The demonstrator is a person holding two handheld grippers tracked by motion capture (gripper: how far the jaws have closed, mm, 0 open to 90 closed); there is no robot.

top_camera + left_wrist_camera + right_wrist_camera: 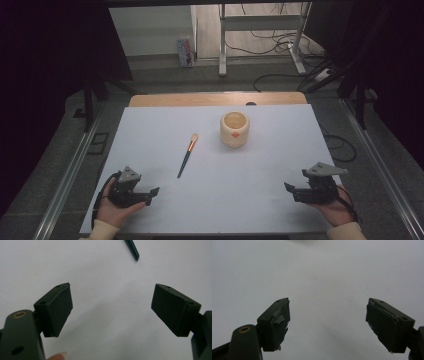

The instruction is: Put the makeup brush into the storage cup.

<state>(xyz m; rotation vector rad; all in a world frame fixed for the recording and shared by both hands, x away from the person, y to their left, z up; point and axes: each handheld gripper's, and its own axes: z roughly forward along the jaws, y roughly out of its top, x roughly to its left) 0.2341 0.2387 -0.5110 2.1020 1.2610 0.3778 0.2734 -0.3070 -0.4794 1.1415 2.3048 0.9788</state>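
A makeup brush [187, 155] with a dark handle and orange-pink bristles lies slanted on the white table sheet [215, 200], left of centre. A cream round pot [235, 129] with an orange mark stands upright at centre back. My left gripper [154, 195] rests at the front left, held by a hand, jaws wide apart and empty. Its own view shows the left gripper [112, 308] over bare sheet with the brush handle tip [132, 250] at the top. My right gripper [288, 191] sits at the front right, also open with nothing between the jaws, as seen on the right gripper [328, 325].
Bare wooden table edge [215, 98] shows behind the sheet. Metal rails [65, 185] run along both sides. Beyond the table stand a desk frame [260, 30] and cables [285, 45] on the floor.
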